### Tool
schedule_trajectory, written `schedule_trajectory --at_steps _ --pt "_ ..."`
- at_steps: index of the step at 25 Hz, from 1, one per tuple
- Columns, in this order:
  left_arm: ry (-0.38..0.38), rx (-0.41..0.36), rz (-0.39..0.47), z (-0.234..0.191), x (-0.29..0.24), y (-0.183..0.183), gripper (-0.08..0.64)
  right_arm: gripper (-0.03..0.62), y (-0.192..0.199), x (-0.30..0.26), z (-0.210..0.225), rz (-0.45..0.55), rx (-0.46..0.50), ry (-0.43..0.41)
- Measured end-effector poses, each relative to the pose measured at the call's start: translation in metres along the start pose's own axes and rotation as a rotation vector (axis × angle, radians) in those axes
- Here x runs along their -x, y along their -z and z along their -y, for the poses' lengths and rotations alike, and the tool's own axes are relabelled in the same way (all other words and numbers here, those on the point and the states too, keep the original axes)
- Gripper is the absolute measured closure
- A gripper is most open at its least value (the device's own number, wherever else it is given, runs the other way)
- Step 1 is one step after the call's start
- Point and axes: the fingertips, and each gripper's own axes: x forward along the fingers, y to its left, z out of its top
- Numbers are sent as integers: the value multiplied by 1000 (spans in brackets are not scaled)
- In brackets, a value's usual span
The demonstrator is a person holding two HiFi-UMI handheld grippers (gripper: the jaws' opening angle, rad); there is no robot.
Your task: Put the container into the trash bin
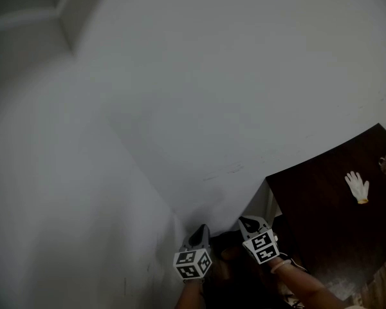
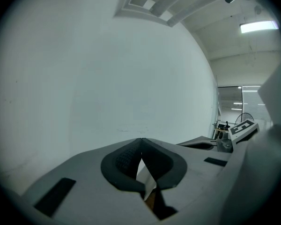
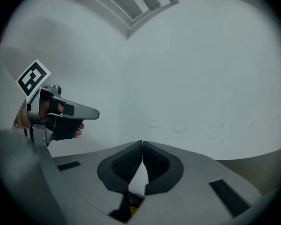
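container: in no view, nor the trash bin, so weight, stiffness and where to grip cannot be judged | left gripper (image 2: 141,140): fingers closed together, empty | right gripper (image 3: 142,144): fingers closed, empty | both point at a bare white wall (image 1: 212,76) | desk (image 1: 321,224) at right, white glove (image 1: 357,187) near its far corner

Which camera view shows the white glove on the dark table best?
The head view. There the glove lies flat, fingers spread, on the table at the right of the picture. The left gripper view and the right gripper view show nothing of it; both look at a white wall.
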Motion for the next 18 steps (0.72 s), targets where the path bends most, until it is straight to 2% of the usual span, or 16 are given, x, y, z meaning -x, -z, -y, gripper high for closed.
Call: schedule_trajectory --at_steps 12,18 --pt "38 -53 55 25 27 -43 540 583 -67 40 -14 131 43 13" --pt "21 -60 102 30 39 -70 540 583 -97 56 -18 195 48 18"
